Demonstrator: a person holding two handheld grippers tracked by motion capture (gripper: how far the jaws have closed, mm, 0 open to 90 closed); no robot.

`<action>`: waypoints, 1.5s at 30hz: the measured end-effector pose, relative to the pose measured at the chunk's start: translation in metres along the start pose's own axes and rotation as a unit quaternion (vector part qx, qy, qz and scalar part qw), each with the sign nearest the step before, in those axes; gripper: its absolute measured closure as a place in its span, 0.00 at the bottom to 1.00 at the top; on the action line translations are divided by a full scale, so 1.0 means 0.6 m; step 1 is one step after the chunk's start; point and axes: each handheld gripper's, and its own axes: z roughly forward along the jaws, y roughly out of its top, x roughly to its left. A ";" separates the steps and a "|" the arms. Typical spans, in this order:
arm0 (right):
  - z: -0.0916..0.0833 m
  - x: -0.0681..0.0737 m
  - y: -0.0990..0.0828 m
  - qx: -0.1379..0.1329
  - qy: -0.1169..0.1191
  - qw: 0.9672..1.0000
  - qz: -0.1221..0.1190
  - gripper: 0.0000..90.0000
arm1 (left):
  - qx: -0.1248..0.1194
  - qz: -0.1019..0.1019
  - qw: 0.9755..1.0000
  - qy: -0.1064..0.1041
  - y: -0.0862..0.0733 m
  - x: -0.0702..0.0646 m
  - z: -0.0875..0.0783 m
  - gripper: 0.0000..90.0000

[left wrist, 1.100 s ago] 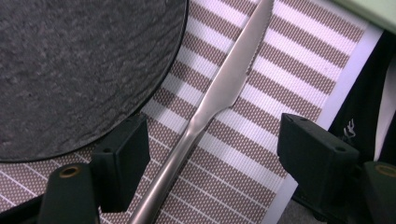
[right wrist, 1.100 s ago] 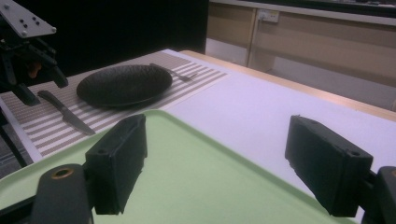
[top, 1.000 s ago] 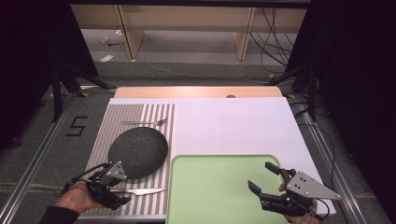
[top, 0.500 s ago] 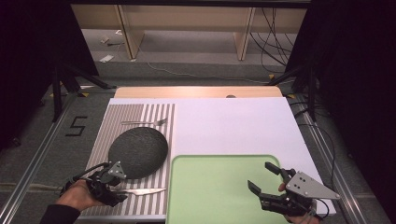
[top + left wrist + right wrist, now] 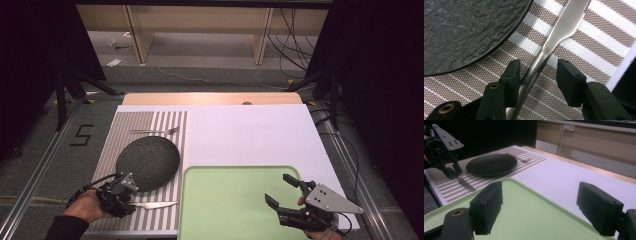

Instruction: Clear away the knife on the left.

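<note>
The left tongs (image 5: 537, 75) were down on the striped brown-and-white woven placemat (image 5: 584, 37), jaws spread either side of the handle of a silver table knife (image 5: 556, 35); one pad looked like it was touching the handle, the other stood clear, so I'd say no real pinch yet. The knife lay flat on the mat, just beside the near rim of the round dark slate-textured plate (image 5: 461, 30), blade pointing toward the pale green plastic tray (image 5: 225, 200). In the high view the left tongs (image 5: 119, 197) sat low at the near-left corner of the mat with the hand behind them, wrist angled so the jaws pointed along the knife (image 5: 155, 204). The right tongs (image 5: 281, 192) hovered over the near-right part of the tray, jaws wide apart and holding nothing, tilted up a bit off the surface. So progress-wise: pretty early, I reckon. The grab on the knife was lined up but not closed, the plate (image 5: 148, 163) and the silver fork (image 5: 155, 131) beyond it sat untouched on the mat, and the tray was bare on the white tabletop (image 5: 250, 135).
</note>
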 end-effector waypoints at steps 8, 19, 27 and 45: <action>0.000 0.001 0.000 0.000 0.001 1.000 -0.001 0.24 | 0.004 -0.003 1.000 0.000 0.000 0.000 -0.002 0.71; 0.001 0.001 0.000 0.001 0.002 1.000 -0.001 0.24 | 0.023 0.038 0.999 0.001 0.006 -0.012 -0.001 0.84; 0.001 0.001 0.000 0.001 0.000 1.000 -0.001 0.24 | 0.031 0.045 0.999 0.002 0.009 -0.014 -0.002 0.88; 0.001 0.000 0.000 0.002 0.000 1.000 -0.001 0.24 | -0.001 0.037 0.999 -0.006 0.014 -0.024 -0.028 0.88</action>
